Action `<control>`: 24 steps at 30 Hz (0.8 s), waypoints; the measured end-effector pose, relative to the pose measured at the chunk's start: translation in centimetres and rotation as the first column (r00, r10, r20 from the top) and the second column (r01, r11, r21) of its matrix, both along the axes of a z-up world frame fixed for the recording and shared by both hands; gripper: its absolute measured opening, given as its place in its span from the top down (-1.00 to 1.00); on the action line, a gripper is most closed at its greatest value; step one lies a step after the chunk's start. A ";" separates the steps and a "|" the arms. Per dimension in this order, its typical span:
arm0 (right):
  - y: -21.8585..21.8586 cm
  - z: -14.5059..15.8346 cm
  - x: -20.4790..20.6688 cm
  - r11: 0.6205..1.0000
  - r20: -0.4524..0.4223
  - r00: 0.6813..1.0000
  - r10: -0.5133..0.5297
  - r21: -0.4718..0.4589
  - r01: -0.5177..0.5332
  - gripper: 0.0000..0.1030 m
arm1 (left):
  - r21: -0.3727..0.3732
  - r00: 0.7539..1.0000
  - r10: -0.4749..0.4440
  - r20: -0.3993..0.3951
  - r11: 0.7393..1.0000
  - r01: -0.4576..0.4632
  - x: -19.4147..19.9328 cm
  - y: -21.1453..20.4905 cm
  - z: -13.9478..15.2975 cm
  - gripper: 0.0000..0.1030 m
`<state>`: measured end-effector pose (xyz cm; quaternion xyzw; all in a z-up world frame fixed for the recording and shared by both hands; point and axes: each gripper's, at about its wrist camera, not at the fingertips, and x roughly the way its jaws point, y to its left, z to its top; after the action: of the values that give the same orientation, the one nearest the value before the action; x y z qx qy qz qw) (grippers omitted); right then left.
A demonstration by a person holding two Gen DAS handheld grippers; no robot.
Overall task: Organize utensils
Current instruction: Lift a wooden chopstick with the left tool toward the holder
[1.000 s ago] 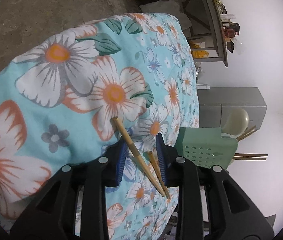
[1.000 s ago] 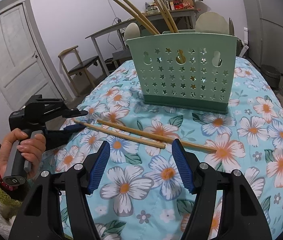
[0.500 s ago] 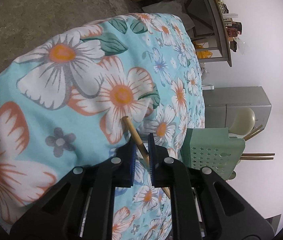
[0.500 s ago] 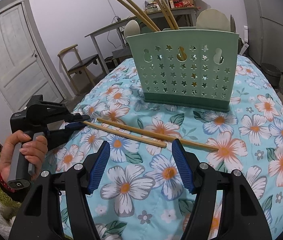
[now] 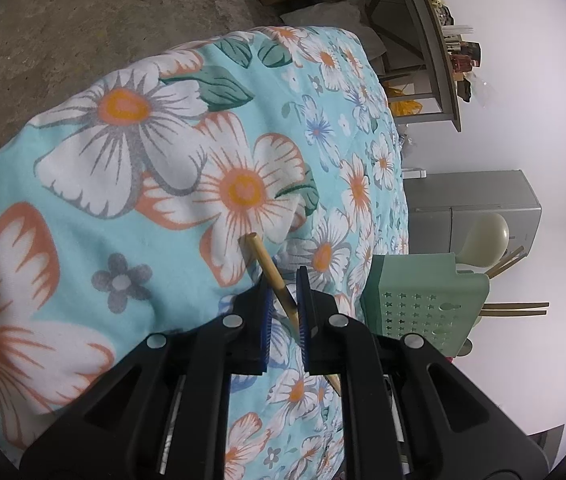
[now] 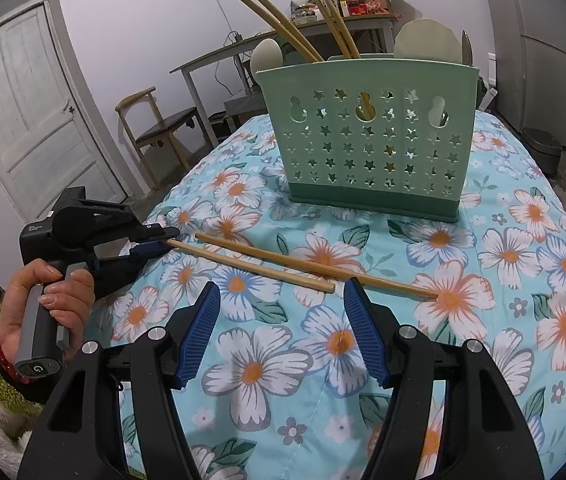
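Left gripper (image 5: 285, 300) jaws clamp near chopstick (image 5: 273, 276); right gripper (image 6: 281, 330) jaws open, empty. No legible writing.

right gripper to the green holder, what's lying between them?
In the right wrist view, two chopsticks lie on the floral cloth between the open right gripper and the green holder.

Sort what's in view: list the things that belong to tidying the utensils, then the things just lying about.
Job:
- held chopstick, in left gripper
- loose chopstick on the cloth
- green utensil holder
- right gripper, jaws open

Lying about:
- wooden chair
- cluttered side table
- white door
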<state>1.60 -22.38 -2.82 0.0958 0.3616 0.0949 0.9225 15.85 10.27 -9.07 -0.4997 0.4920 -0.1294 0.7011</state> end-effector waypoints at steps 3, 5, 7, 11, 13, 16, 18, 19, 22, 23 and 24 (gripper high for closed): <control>0.0 0.0 -0.1 1.000 0.001 1.000 0.000 0.000 0.000 -0.22 | 0.000 1.000 0.000 0.002 1.000 0.000 -0.1 -0.1 0.0 0.78; 0.0 0.0 -0.1 1.000 0.001 1.000 -0.001 -0.002 0.001 -0.22 | 0.000 1.000 0.000 0.002 1.000 0.000 -0.1 -0.1 0.0 0.78; 0.0 0.0 -0.1 1.000 0.001 1.000 -0.001 -0.001 0.001 -0.22 | -0.002 1.000 0.001 0.001 1.000 -0.001 -0.1 -0.1 0.0 0.78; 0.0 0.0 -0.1 1.000 -0.003 1.000 -0.004 -0.004 0.004 -0.22 | -0.001 1.000 0.002 0.001 1.000 -0.002 -0.1 -0.1 0.0 0.78; 0.0 0.0 -0.1 1.000 -0.007 1.000 -0.013 -0.017 0.013 -0.22 | -0.001 1.000 0.003 0.001 1.000 -0.003 -0.1 -0.1 0.0 0.79; 0.2 0.1 -0.2 0.998 -0.007 0.999 -0.031 -0.057 0.030 -0.22 | 0.000 1.000 0.004 0.003 1.000 -0.004 -0.1 0.0 0.2 0.80; 0.1 0.1 -0.2 0.997 -0.012 0.999 -0.040 -0.073 0.039 -0.22 | -0.003 1.000 0.006 0.007 1.000 -0.006 -0.2 0.0 0.3 0.81; 0.1 0.1 -0.2 0.996 -0.021 0.999 -0.047 -0.082 0.046 -0.22 | -0.003 1.000 0.006 0.010 1.000 -0.006 -0.2 0.0 0.4 0.82; 0.0 -0.2 0.1 0.993 -0.046 0.996 -0.072 -0.100 0.067 -0.22 | -0.015 1.000 0.002 0.022 1.000 -0.002 -0.4 0.0 0.8 0.83; -0.1 -0.2 0.1 0.992 -0.053 0.996 -0.078 -0.103 0.072 -0.22 | -0.024 1.000 0.000 0.027 1.000 0.001 -0.4 -0.1 0.9 0.83; -0.1 -0.2 0.2 0.991 -0.058 0.995 -0.084 -0.105 0.077 -0.22 | -0.031 0.999 -0.003 0.034 0.999 0.005 -0.4 -0.2 1.1 0.84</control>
<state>1.78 -22.53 -3.06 0.0656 0.3904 0.0359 0.9176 15.41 10.11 -8.00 -0.5074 0.4789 -0.1470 0.7012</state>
